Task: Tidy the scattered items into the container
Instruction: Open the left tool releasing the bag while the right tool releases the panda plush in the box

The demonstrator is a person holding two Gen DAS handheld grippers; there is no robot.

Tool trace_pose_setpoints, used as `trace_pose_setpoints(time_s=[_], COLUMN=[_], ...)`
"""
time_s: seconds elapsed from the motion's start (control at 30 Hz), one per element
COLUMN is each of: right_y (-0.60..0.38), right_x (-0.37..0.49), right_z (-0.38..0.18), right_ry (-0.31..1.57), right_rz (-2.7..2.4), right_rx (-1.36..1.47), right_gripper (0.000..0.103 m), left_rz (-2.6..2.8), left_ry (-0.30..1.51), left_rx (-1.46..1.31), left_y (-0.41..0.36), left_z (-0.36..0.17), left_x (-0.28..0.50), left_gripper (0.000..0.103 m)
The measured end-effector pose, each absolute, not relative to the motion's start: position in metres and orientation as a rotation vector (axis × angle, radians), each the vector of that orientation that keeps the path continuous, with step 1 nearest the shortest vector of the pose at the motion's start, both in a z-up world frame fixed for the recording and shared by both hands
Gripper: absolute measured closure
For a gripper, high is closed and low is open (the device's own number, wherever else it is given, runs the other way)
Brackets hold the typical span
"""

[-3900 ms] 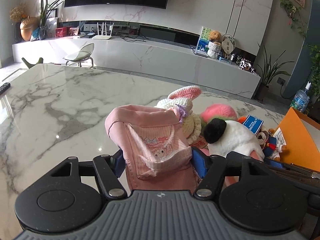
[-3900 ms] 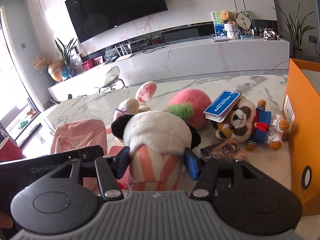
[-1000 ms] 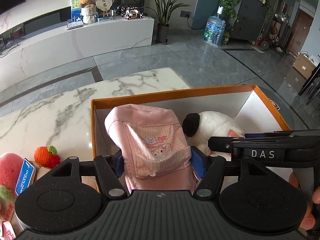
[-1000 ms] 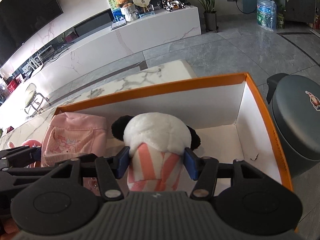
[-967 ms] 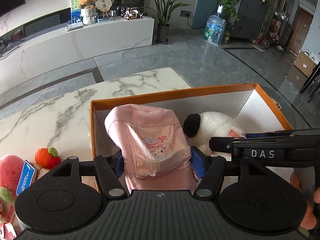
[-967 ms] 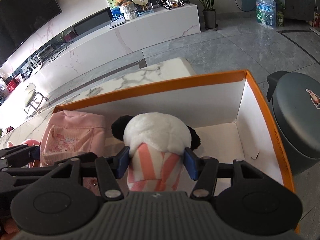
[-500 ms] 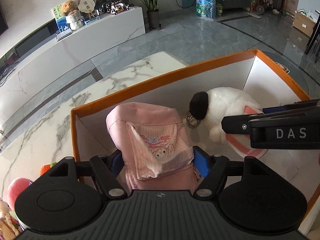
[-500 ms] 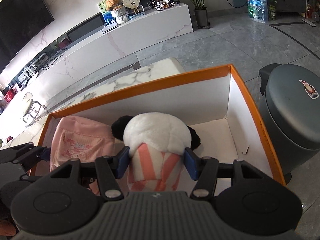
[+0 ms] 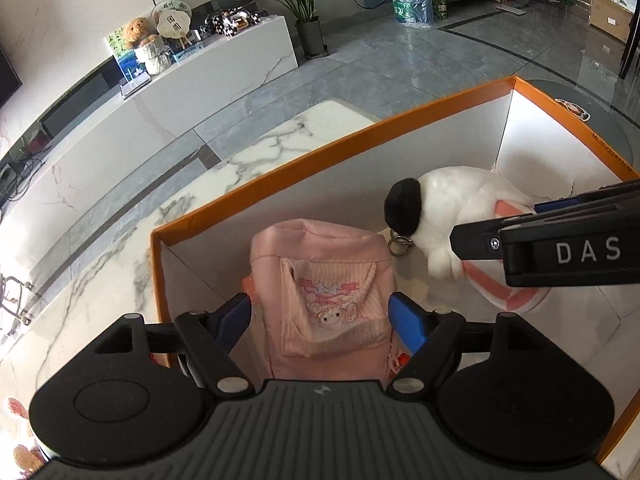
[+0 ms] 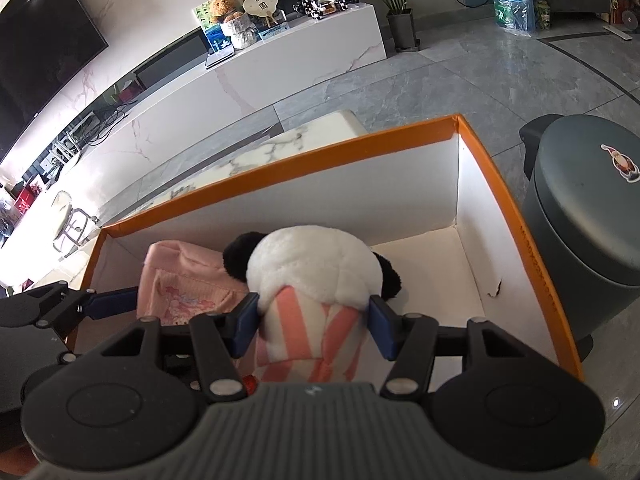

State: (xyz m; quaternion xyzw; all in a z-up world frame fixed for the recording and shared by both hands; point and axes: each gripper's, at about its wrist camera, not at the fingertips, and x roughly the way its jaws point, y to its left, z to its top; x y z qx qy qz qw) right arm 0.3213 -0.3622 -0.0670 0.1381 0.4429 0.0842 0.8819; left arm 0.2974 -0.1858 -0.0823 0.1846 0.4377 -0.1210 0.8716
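An orange box with white inner walls (image 9: 280,172) (image 10: 504,196) stands at the table's end. A small pink backpack (image 9: 320,296) (image 10: 180,280) sits inside it on the left. My left gripper (image 9: 320,316) straddles it with its blue pads spread a little off its sides, open. A white panda plush with black ears and pink striped cloth (image 10: 316,280) (image 9: 460,216) is inside the box on the right. My right gripper (image 10: 312,324) is shut on it, low in the box.
A dark grey bin with a sticker (image 10: 584,216) stands on the floor right of the box. The marble table (image 9: 120,248) runs left of the box. Plush toys (image 9: 20,432) lie at the far left edge.
Both grippers have sunk deeper into the box with their items. My left gripper's pads have spread off the backpack, which now rests in the box. The right gripper still holds the panda.
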Motion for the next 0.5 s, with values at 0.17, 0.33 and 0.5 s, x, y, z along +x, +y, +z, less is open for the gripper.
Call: trace_pose_setpoints(time_s=[0.17, 0.33, 0.5], right_y=[-0.361, -0.352, -0.338], right_x=[0.323, 0.324, 0.329], right_z=[-0.068, -0.065, -0.065], right_ry=[0.933, 0.943, 0.957], right_rz=[0.172, 0.159, 0.168], right_rx=[0.285, 0.241, 0.218], right_gripper=[0.042, 0.041, 0.041], left_rz=[-0.251, -0.227, -0.202], left_ry=[0.873, 0.809, 0.787], left_rx=[0.363, 0.311, 0.299], left_y=[-0.177, -0.162, -0.15], left_z=[-0.065, -0.044, -0.035], left_x=[0.289, 0.28, 0.276], left_gripper=[0.014, 0.014, 0.014])
